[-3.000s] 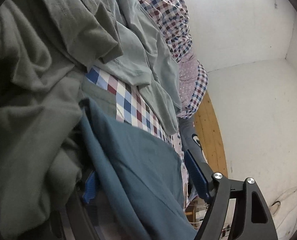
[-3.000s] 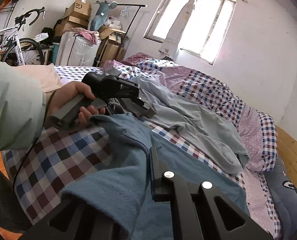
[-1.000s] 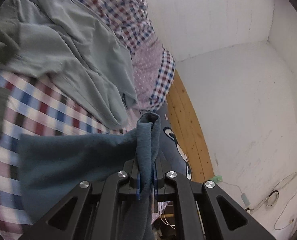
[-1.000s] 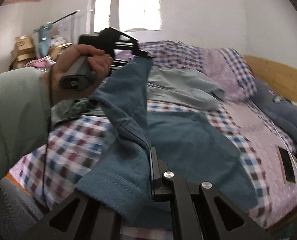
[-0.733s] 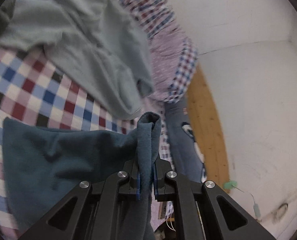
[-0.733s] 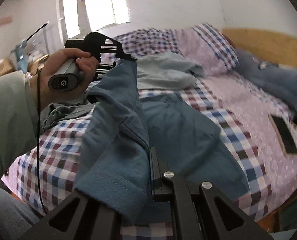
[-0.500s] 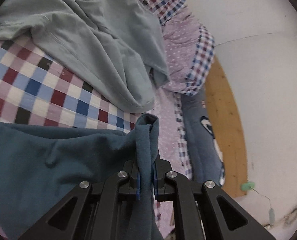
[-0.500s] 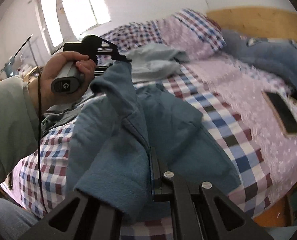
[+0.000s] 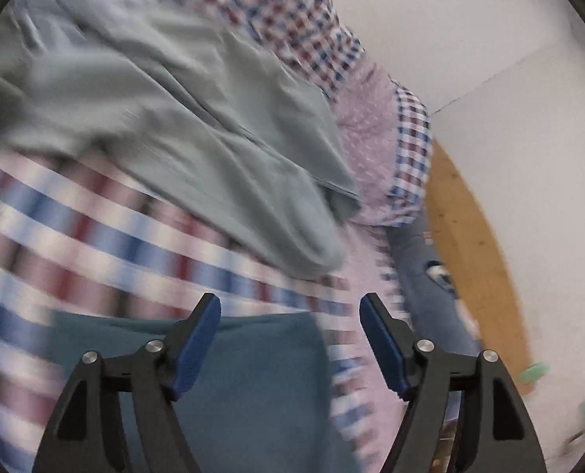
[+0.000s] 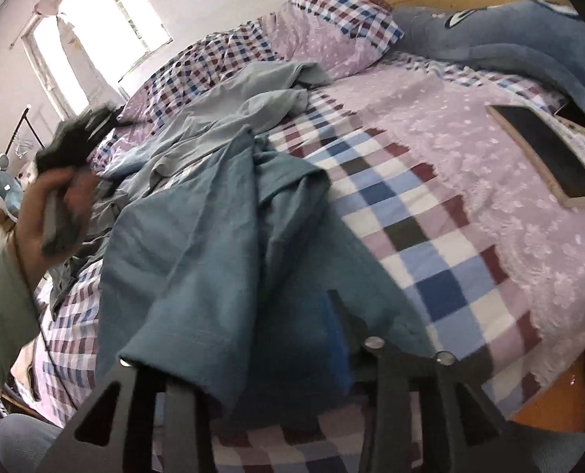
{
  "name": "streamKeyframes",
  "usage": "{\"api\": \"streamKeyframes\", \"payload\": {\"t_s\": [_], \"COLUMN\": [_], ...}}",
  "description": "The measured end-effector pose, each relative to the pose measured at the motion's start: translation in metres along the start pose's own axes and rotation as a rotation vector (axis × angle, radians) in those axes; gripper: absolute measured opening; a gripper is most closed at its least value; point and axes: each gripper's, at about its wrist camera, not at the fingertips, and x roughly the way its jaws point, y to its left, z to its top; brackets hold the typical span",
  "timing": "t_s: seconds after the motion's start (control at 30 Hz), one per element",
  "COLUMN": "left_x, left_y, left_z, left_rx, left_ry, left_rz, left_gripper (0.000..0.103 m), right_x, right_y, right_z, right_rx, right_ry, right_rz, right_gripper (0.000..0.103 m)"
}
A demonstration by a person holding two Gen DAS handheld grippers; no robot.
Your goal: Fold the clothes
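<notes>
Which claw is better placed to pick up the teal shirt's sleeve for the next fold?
Probably the right claw: open, with the teal shirt's sleeve hem draped across it. The left claw, also open, faces flat cloth.

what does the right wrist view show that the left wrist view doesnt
Only the right wrist view shows the window, a dark phone lying on the lilac part of the bedspread, and the person's left hand gripping its handle, blurred. Only the left wrist view shows the left tool with its blue pads wide apart and nothing between them. Both show the teal garment crumpled on the checked bedspread, the pale grey-green garment behind it and the wooden headboard.
</notes>
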Motion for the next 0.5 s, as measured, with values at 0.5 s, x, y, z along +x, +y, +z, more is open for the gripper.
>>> {"api": "streamKeyframes", "payload": {"t_s": [0.5], "left_x": [-0.015], "left_y": [0.1], "left_z": [-0.034], "left_rx": [-0.058], "left_ry": [0.049], "left_rz": [-0.033], "left_gripper": [0.061], "right_x": [-0.015], "right_y": [0.065], "right_z": [-0.031], "right_rx": [-0.547], "right_ry": [-0.128], "right_rz": [-0.339], "right_gripper": [0.054]}}
